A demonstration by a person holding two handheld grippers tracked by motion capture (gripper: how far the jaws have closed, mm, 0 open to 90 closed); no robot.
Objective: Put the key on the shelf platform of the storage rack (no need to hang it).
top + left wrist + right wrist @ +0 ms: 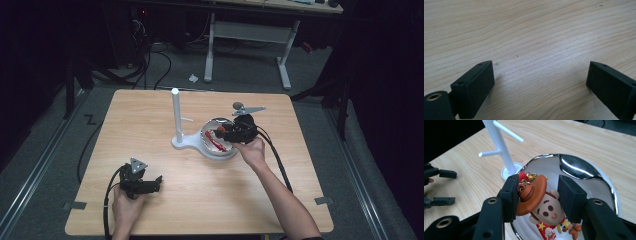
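Over the shiny bowl [584, 170] beside the white stand [501, 147], we are pinching the cowboy keychain [541, 202] in our right gripper [536, 195]. Nearer us, our left gripper [540, 80] is resting on the table [529, 32], fingers [474, 87] spread.
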